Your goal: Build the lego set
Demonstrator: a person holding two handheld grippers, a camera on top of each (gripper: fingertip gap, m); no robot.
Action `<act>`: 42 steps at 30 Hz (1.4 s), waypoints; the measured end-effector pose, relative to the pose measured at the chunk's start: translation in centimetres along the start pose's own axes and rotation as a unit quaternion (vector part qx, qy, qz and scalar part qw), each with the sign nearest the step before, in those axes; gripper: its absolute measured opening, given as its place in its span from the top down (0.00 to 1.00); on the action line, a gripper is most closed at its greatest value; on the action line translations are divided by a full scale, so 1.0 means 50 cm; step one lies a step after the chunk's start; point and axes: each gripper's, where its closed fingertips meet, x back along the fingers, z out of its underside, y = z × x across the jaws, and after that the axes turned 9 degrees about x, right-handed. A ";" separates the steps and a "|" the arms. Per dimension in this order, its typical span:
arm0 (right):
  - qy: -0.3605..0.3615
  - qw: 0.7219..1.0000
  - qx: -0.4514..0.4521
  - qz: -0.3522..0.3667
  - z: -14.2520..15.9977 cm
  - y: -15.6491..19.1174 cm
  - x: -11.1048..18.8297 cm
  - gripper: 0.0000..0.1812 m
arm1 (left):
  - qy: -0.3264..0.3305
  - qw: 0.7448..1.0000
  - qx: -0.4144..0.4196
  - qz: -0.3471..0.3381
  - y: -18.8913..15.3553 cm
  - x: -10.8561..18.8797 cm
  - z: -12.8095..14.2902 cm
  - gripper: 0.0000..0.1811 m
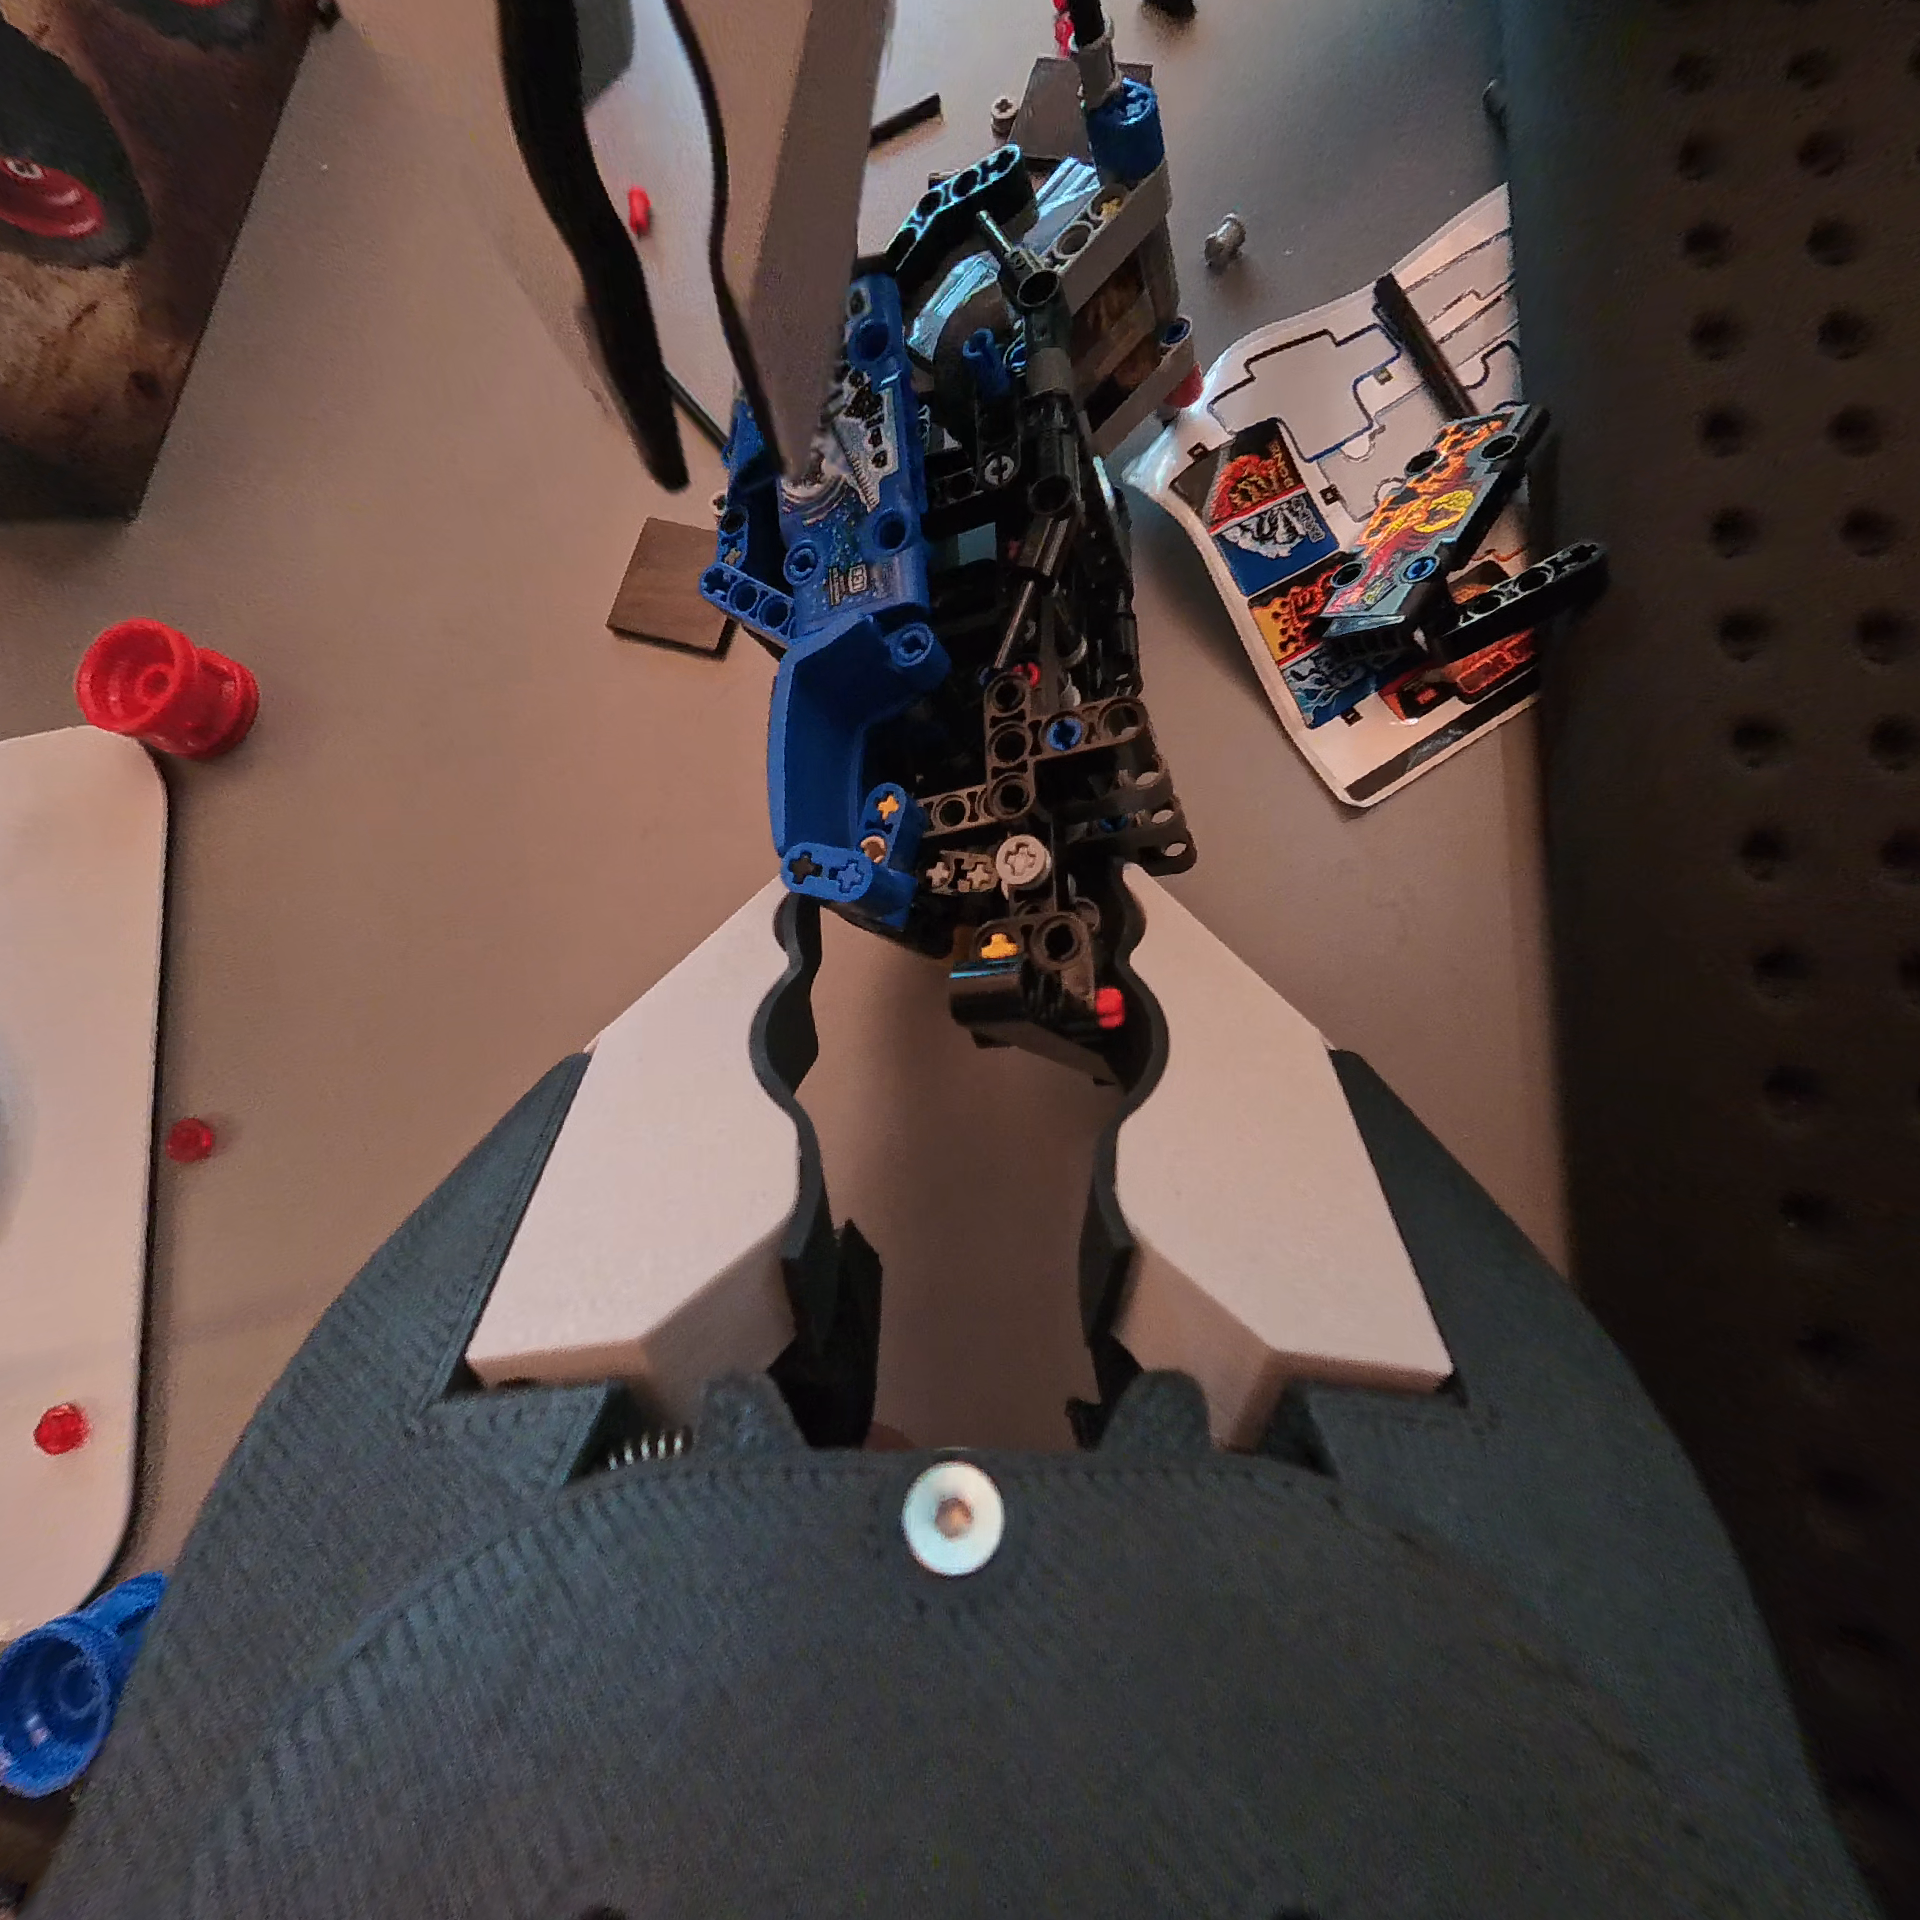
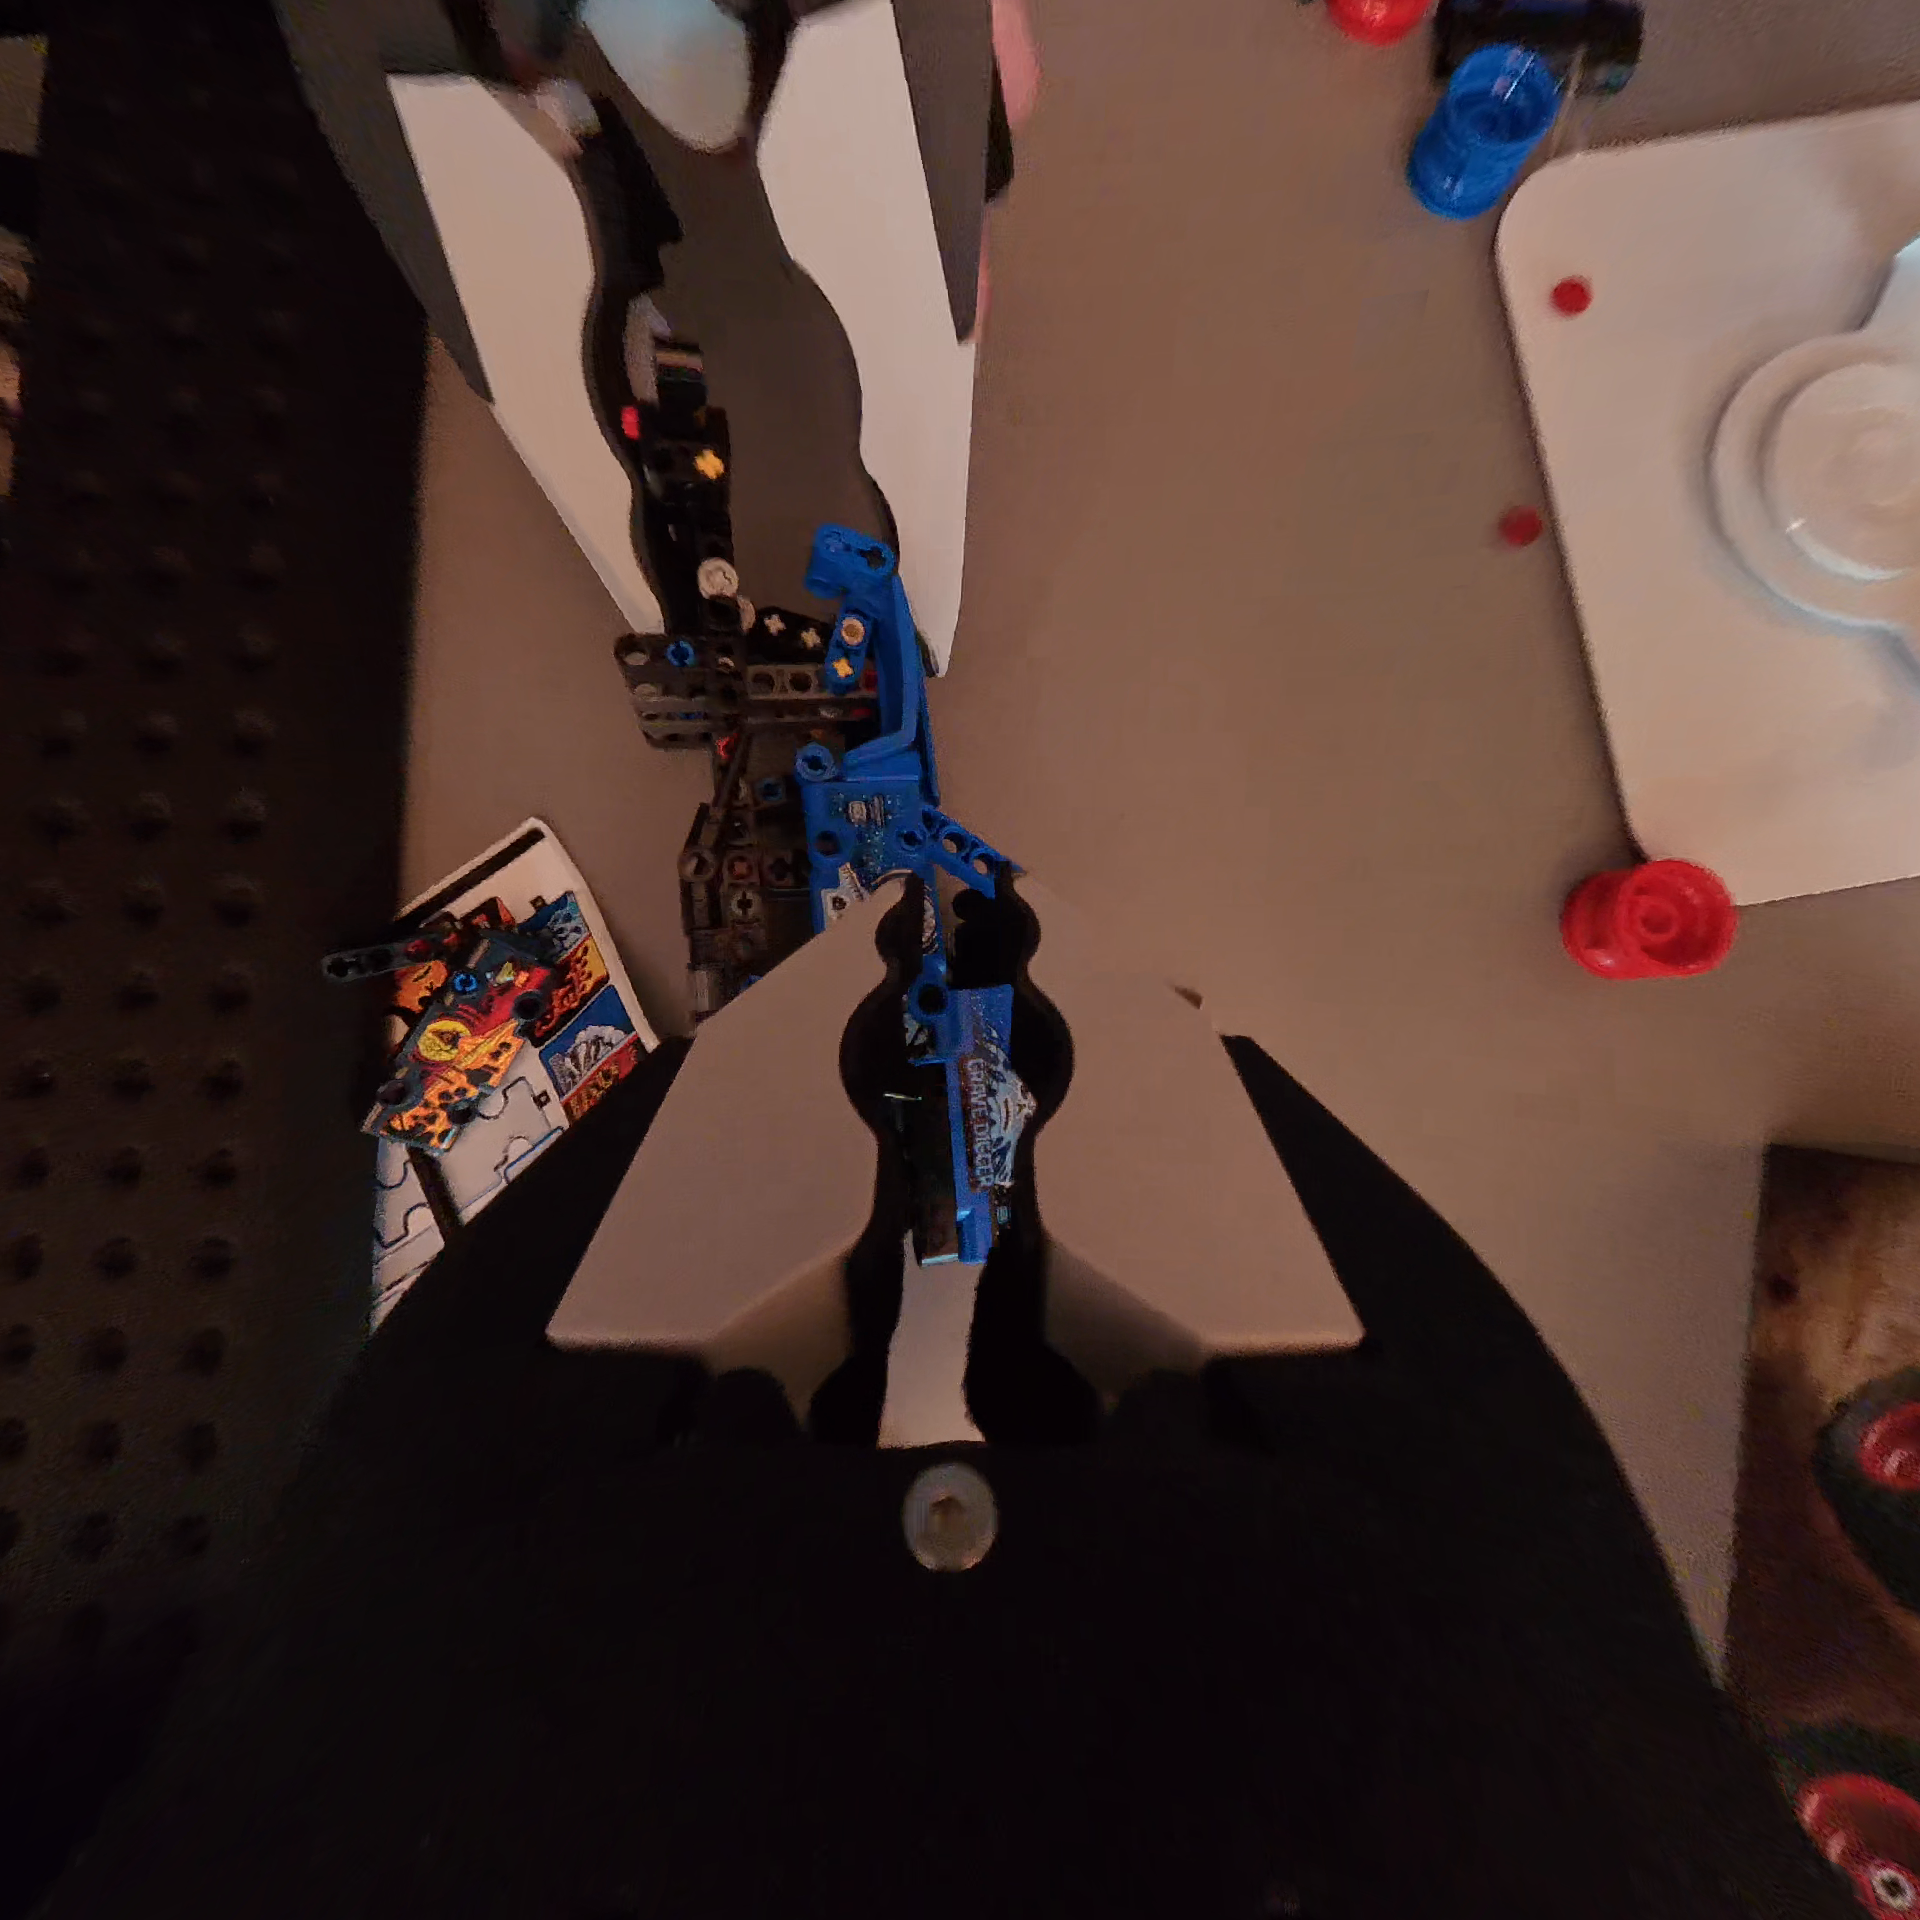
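The lego model (image 1: pixel 966 582), a long frame of holed black beams with glossy blue curved panels, hangs above the matte grey surface (image 1: pixel 436 831), its long axis running between the grippers. The left gripper (image 1: pixel 966 935) clamps its black end; the right gripper (image 2: pixel 951 935) clamps the stickered blue panel end. A sticker sheet (image 1: pixel 1351 540) lies beside the model.

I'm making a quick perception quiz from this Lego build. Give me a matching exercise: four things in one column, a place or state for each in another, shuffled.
Things:
1. Lego model
2. Red wheel hub
3. Flame-printed panel
4. Blue wheel hub

Places or states:
A. lying on the sticker sheet
B. held from both ends by the two grippers
C. on the table by the white tray corner
D. at the far edge of the right wrist view

Pairs: 1-B, 2-C, 3-A, 4-D
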 end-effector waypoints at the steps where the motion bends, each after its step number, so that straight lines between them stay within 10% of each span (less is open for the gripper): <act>1: 0.006 1.000 -0.004 -0.003 0.004 -0.001 -0.006 0.97 | 0.001 1.000 -0.004 -0.004 -0.001 0.000 -0.001 0.70; 28: 0.107 0.989 0.045 -0.091 0.040 0.022 -0.030 1.00 | 0.016 0.998 -0.050 -0.037 -0.028 -0.006 -0.006 0.70; 42: -0.069 0.993 -0.074 -0.055 0.005 0.006 0.045 0.80 | 0.006 0.950 -0.221 -0.219 0.011 0.016 -0.033 0.71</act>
